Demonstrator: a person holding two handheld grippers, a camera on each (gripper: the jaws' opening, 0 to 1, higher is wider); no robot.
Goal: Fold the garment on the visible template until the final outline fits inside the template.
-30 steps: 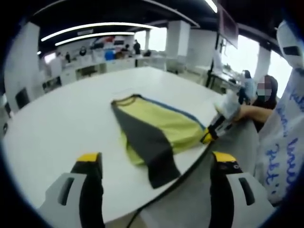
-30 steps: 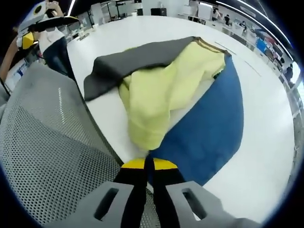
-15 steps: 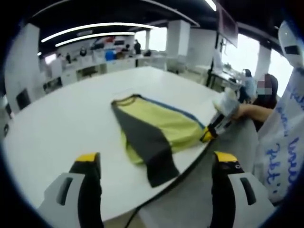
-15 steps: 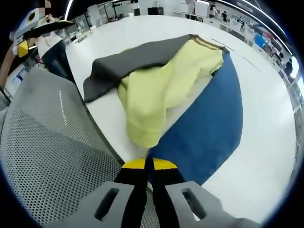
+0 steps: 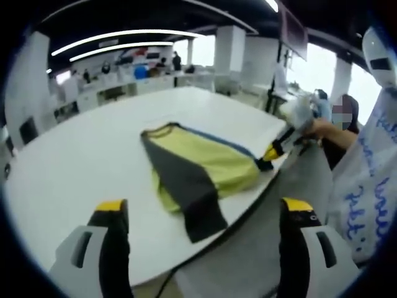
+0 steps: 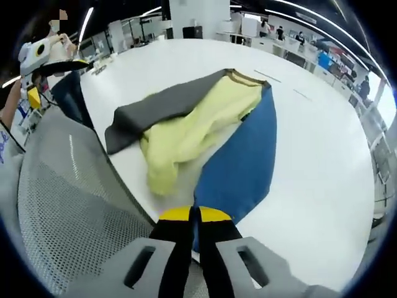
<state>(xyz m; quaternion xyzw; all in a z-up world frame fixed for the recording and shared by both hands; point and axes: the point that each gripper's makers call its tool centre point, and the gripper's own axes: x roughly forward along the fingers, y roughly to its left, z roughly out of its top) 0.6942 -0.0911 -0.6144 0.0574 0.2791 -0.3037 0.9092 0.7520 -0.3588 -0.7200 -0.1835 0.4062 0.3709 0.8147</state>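
The garment [image 5: 205,162] lies partly folded on the white table [image 5: 74,161], with a yellow body, a dark grey panel [image 5: 186,186] and a blue layer underneath. In the left gripper view my left gripper [image 5: 205,208] hovers open over the table's near edge, short of the cloth. My right gripper [image 5: 267,158] comes in from the right at the garment's far corner. In the right gripper view the right gripper [image 6: 194,214] is shut on the edge of the blue layer [image 6: 242,161]. That layer is lifted towards me. The yellow part [image 6: 192,121] bunches beside it.
A grey mesh chair back [image 6: 62,205] stands against the table edge, also seen as the chair back [image 5: 273,248] between my left jaws. A person's sleeve [image 5: 366,186] is at the right. Desks and people fill the room behind. Bare table [image 6: 322,155] surrounds the garment.
The right gripper has risen and drawn back with the blue edge still in it, stretching the blue layer out. The left gripper has stayed nearly still and open.
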